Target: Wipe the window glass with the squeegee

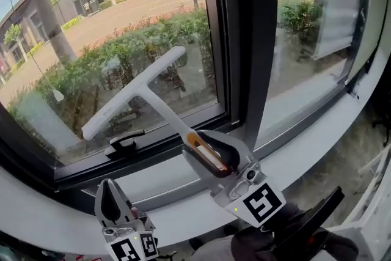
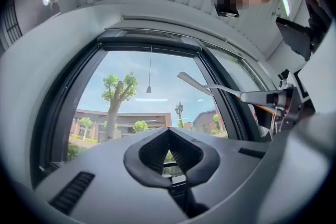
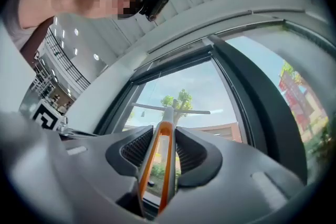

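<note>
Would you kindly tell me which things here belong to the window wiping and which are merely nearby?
Part of the job: squeegee; right gripper, fingers shut on its handle; window glass.
Just nearby: left gripper, shut and empty; window latch; sill.

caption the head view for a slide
Right gripper holds white T-shaped squeegee at clear window glass; left gripper shut, empty.

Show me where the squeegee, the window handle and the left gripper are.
squeegee (image 1: 138,90), head view, where the blade meets the shaft.
window handle (image 1: 124,143), head view, middle of the black lever.
left gripper (image 2: 168,132), left gripper view, where the tips of its closed jaws meet.
</note>
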The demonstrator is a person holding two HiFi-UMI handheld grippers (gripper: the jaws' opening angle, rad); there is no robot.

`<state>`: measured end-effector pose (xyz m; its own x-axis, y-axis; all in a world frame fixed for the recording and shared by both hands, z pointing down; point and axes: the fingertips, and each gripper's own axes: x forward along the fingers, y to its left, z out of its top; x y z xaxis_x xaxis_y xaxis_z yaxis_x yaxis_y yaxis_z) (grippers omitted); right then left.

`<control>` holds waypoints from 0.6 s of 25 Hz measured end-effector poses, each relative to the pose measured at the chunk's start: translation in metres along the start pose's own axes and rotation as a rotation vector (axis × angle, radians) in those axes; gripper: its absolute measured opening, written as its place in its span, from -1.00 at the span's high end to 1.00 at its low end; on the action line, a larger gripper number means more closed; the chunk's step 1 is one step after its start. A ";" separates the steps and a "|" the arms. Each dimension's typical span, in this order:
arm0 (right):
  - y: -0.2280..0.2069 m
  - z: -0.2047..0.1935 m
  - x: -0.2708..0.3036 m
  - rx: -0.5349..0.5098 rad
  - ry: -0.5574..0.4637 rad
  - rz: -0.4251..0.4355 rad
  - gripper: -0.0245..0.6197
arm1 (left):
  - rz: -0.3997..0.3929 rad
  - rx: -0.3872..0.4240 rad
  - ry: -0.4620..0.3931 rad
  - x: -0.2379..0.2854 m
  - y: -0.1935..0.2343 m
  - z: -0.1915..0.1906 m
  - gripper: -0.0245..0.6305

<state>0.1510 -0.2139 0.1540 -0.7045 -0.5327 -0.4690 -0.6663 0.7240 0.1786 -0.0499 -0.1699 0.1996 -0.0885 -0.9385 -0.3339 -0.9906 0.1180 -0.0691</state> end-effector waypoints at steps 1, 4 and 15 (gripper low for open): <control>-0.005 0.003 0.006 -0.025 -0.006 -0.046 0.52 | -0.033 -0.008 0.000 0.005 0.002 -0.003 0.93; -0.019 0.013 0.026 -0.093 -0.040 -0.163 0.52 | -0.114 -0.028 0.005 0.018 0.012 -0.010 0.93; -0.075 0.013 0.075 -0.178 -0.046 -0.327 0.52 | -0.247 -0.096 0.033 0.038 0.004 -0.034 0.93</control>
<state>0.1517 -0.3020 0.0940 -0.4388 -0.6998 -0.5637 -0.8890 0.4294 0.1590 -0.0608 -0.2162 0.2191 0.1556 -0.9453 -0.2868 -0.9878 -0.1461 -0.0543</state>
